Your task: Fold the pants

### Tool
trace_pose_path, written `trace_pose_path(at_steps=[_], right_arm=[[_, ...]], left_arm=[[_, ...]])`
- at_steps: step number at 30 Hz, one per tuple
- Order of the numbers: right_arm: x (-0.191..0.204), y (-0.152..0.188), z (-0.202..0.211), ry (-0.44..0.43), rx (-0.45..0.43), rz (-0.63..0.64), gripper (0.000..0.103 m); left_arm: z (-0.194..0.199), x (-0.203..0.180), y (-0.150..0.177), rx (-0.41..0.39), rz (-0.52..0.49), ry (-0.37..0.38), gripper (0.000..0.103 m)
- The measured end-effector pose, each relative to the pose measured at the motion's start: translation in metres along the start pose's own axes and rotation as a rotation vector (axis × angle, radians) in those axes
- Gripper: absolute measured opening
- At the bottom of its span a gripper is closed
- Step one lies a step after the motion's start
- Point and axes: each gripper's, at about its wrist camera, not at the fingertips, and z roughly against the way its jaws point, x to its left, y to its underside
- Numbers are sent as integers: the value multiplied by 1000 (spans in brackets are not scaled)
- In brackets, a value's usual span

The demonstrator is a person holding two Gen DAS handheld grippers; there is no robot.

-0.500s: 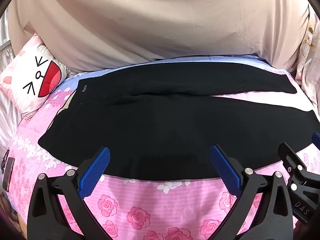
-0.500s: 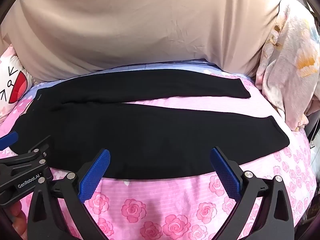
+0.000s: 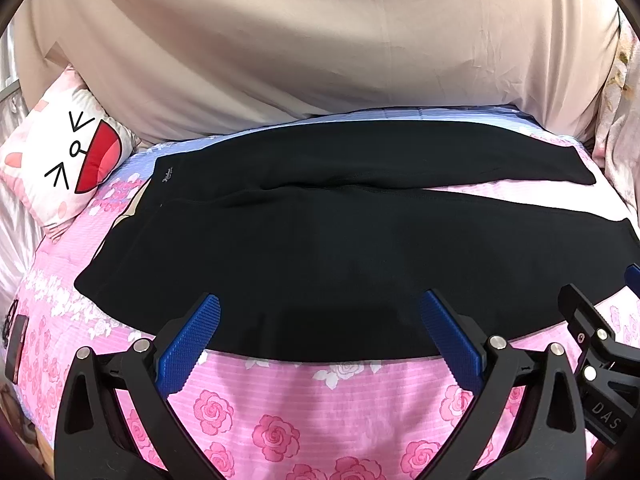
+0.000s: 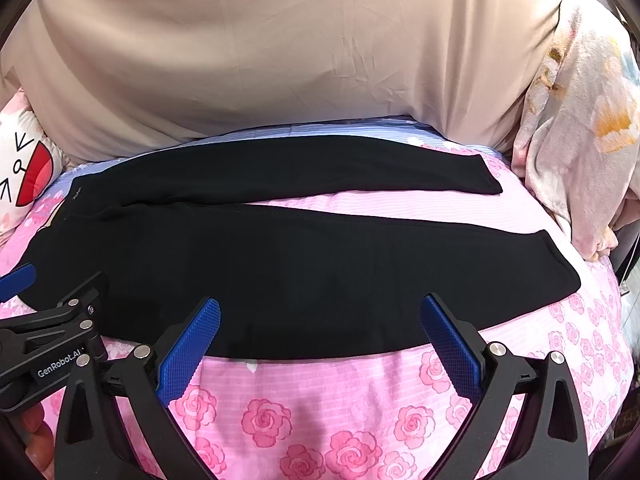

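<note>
Black pants (image 3: 320,248) lie flat on the pink rose bedsheet (image 3: 312,404), waist at the left, both legs spread apart toward the right; they also show in the right wrist view (image 4: 304,264). My left gripper (image 3: 320,312) is open and empty, its blue fingertips just above the near edge of the near leg. My right gripper (image 4: 320,312) is open and empty over the same near edge, further right. Each gripper shows at the edge of the other's view: the right gripper (image 3: 600,344) and the left gripper (image 4: 48,332).
A cat-face pillow (image 3: 60,160) lies at the left. A beige sheet (image 3: 320,40) covers the back. A floral blanket (image 4: 580,140) is piled at the right. A dark flat object (image 3: 14,340) lies at the bed's left edge.
Both grippers have crept slightly forward toward the pants' near edge. The pants have not moved.
</note>
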Motion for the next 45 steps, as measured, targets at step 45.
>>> trace_pose_path(at_steps=[45], right_arm=[[-7, -11, -37, -18, 47, 1, 98]], left_arm=[[-28, 12, -12, 49, 17, 36, 98]])
